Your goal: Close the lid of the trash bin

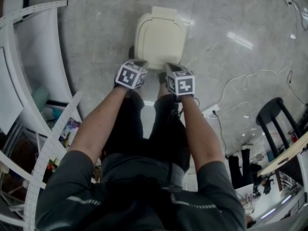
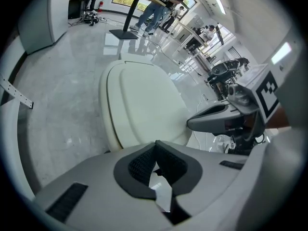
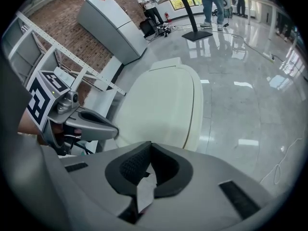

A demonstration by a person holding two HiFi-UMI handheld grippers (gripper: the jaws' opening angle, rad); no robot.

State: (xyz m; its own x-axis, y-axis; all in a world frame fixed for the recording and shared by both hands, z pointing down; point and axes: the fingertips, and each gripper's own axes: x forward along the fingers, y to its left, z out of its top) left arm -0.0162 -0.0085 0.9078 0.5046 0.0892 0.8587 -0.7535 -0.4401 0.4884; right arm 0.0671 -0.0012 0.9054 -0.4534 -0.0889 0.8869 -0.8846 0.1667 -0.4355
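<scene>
The trash bin [image 1: 140,38] sits upper centre, lid [image 1: 161,37] down — white rack [image 1: 41,52] left, black chair [image 1: 266,109] lower right. The 2 claws, left gripper [image 2: 155,146] and right gripper [image 3: 150,146], are pinched together empty, hiding its near edge.

open lab-style workspace, glossy stone floor [image 1: 96,37], white perforated shelving frames [image 1: 38,7], loose floor cables [image 1: 240,78], pedestal table [image 3: 194,34], brick wall [image 3: 57,28]

One bin [image 1: 138,38], with one lid [image 1: 161,40]. Two grippers at the bin's near edge (left gripper [image 1: 140,64], right gripper [image 1: 168,67]). One black chair [image 1: 276,117] well right of the bin. One grey cabinet [image 3: 113,25] beyond it.
</scene>
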